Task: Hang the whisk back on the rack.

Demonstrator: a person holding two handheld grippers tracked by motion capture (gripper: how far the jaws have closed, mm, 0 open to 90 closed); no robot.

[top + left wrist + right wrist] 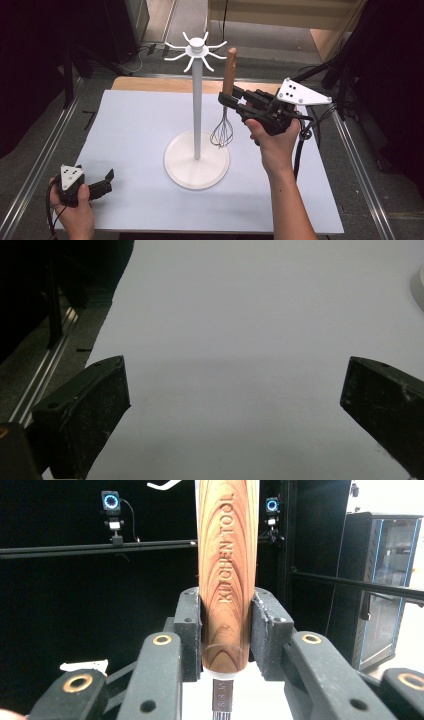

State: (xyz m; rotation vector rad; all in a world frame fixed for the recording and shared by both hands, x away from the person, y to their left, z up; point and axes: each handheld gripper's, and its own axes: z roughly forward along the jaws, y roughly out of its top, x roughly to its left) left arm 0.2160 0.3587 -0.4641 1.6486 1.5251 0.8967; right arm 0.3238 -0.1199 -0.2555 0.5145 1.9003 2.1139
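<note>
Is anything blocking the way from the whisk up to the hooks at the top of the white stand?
Nothing visible does. The right gripper holds the whisk upright by its wooden handle, just right of the stand's pole, and the hooks above it hang bare.

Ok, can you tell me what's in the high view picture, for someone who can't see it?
The right gripper holds a whisk upright by its wooden handle, beside a tall white stand with hooks on top. The left gripper rests open at the white table's near left corner.

Glossy grained wooden whisk handle (227, 575), thin metal wires (222, 134), matt white stand (197, 160)
</note>
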